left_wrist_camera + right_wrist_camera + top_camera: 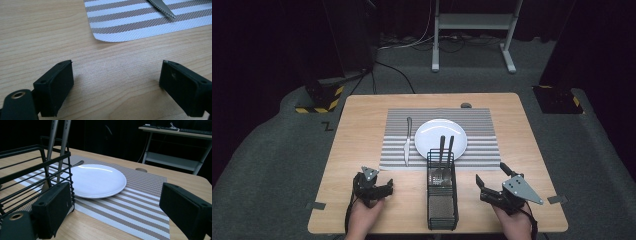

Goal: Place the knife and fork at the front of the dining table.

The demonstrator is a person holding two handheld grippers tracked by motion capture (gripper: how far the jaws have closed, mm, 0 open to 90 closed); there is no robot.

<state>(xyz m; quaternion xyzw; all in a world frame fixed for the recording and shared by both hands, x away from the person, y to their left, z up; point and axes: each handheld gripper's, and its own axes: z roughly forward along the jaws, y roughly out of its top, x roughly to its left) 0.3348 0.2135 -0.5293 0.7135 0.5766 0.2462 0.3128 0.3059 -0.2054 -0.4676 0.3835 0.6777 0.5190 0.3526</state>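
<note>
A white plate (440, 135) lies on a striped placemat (482, 125) in the middle of the wooden table (357, 130). A knife (407, 140) lies on the mat, left of the plate. A black wire cutlery basket (442, 200) stands at the near edge of the plate, with two utensil handles (445, 147) sticking out over it. My left gripper (387, 187) is left of the basket, open over bare wood (117, 67), with the mat's corner (120, 27) and the knife tip (163, 7) ahead. My right gripper (492, 175) is right of the basket, open and empty (116, 187), facing the plate (96, 180) and the basket (30, 167).
A small dark round spot (466, 105) sits at the table's far edge. Beyond the table stands a white desk frame (472, 22) with cables on the floor. Tape marks (315, 205) lie at the table's near corners. Bare wood flanks the mat on both sides.
</note>
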